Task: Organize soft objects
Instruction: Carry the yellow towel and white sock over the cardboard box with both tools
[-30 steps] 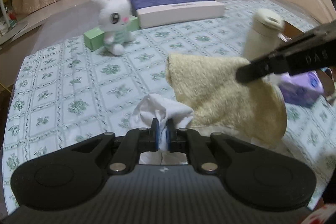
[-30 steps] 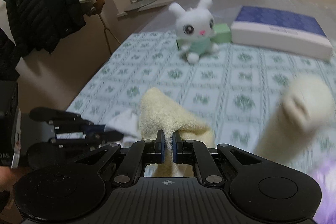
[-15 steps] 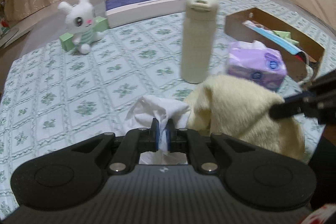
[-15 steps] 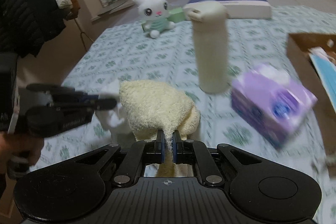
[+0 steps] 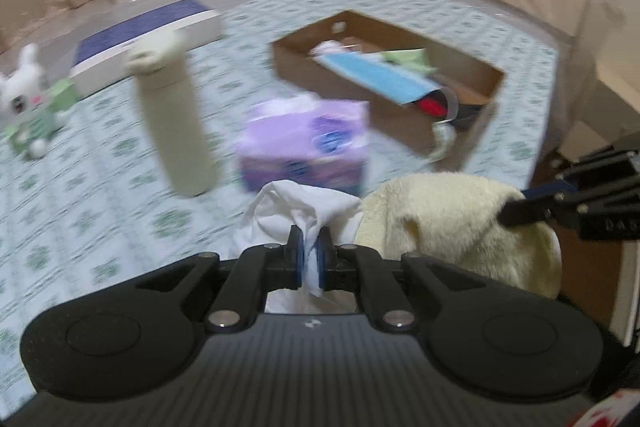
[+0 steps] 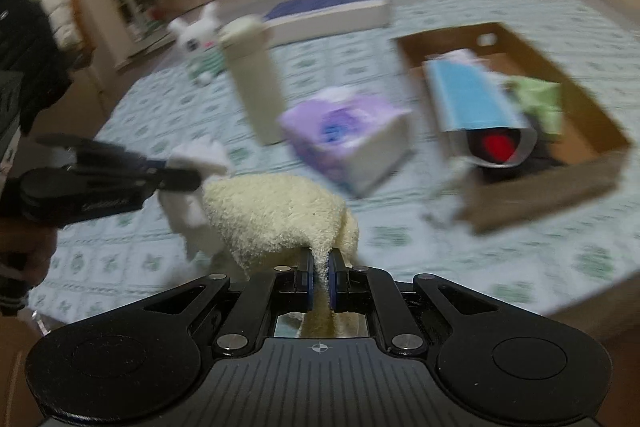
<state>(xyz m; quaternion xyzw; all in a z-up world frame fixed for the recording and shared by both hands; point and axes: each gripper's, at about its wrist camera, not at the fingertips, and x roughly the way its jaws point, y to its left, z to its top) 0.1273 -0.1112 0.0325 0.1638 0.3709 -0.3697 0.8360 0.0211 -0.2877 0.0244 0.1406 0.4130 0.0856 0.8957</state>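
My left gripper [image 5: 309,254] is shut on a crumpled white cloth [image 5: 304,207] that hangs above the table. Just to its right, my right gripper [image 6: 320,277] is shut on a fluffy cream towel [image 6: 276,215]. In the left wrist view the towel [image 5: 452,223] sags from the other gripper's black fingers [image 5: 532,211]. In the right wrist view the white cloth [image 6: 196,163] dangles from the left gripper at the left. A brown cardboard box [image 6: 576,183] with a blue pack and a green cloth inside sits ahead to the right. A white bunny plush [image 5: 24,103] stands at the far left.
A cream bottle [image 5: 176,123] stands upright beside a purple tissue pack [image 5: 304,143] between the grippers and the box. A white and blue flat box [image 5: 148,39] lies at the back. The green patterned tablecloth [image 5: 80,219] ends at an edge on the right. Coats hang at the left [image 6: 28,39].
Both grippers have swept to the right across the table with their cloths. The bunny slid to the far left of view, and the bottle, tissue pack and cardboard box came into view.
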